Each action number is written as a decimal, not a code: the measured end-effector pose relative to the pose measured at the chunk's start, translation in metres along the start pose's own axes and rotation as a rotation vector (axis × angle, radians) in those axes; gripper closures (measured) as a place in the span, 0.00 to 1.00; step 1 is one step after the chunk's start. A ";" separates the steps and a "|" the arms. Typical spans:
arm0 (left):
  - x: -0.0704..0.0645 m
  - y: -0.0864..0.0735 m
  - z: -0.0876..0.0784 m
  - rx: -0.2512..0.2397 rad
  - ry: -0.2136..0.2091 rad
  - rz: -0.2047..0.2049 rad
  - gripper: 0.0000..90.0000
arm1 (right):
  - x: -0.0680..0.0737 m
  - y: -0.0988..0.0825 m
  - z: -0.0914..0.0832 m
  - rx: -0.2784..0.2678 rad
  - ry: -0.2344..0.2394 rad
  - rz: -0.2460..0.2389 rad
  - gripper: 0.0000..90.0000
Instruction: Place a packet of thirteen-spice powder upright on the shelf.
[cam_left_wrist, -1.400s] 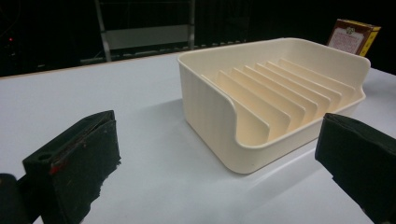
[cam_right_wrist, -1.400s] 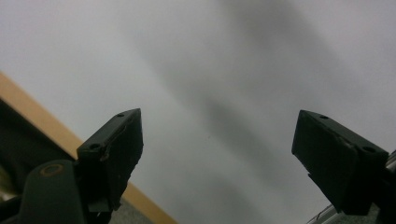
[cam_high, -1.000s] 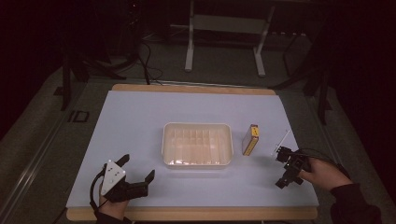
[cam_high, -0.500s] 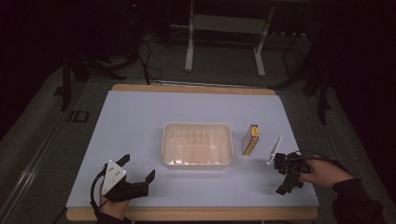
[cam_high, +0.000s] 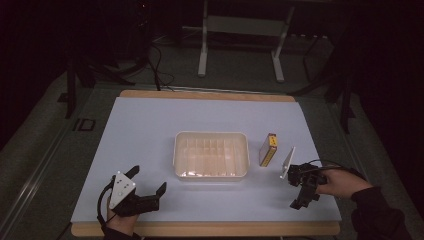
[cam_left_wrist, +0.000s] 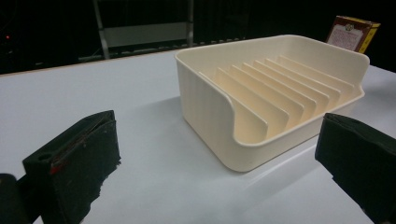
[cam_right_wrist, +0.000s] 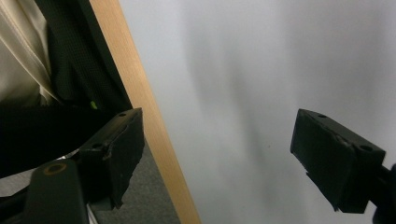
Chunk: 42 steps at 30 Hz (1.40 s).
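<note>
1. The left gripper is resting near the table's front edge, left of the tray, its jaws spread wide with nothing between them.
2. The cream slotted tray is sitting mid-table; every slot is standing empty, so nothing looks filed yet.
3. The yellow-edged box is standing on edge just right of the tray, not touching it and ungripped.
4. The right gripper is hovering near the box toward the front-right corner, jaws apart, nothing between them, pointing toward the table's wooden edge. Picking up the box and slotting it appear to be left.
</note>
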<state>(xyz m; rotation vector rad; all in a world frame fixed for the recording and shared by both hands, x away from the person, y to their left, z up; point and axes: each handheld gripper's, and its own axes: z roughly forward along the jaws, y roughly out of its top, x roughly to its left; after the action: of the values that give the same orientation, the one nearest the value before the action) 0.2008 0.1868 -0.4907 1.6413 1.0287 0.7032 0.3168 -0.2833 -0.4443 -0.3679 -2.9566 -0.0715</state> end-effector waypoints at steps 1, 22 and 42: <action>0.000 0.000 0.000 -0.001 0.000 0.000 0.00 | 0.001 0.001 0.000 -0.007 -0.001 -0.020 0.19; 0.000 0.000 0.000 0.001 -0.004 -0.003 0.00 | 0.013 0.037 -0.006 -0.045 0.024 -0.177 0.20; 0.000 0.000 0.001 0.005 -0.009 0.001 0.00 | 0.017 0.058 -0.033 -0.009 0.004 -0.220 0.20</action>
<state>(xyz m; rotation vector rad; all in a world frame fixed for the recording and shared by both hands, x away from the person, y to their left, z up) 0.2017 0.1859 -0.4912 1.6476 1.0240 0.6940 0.3203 -0.2249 -0.4077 -0.0421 -2.9815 -0.1122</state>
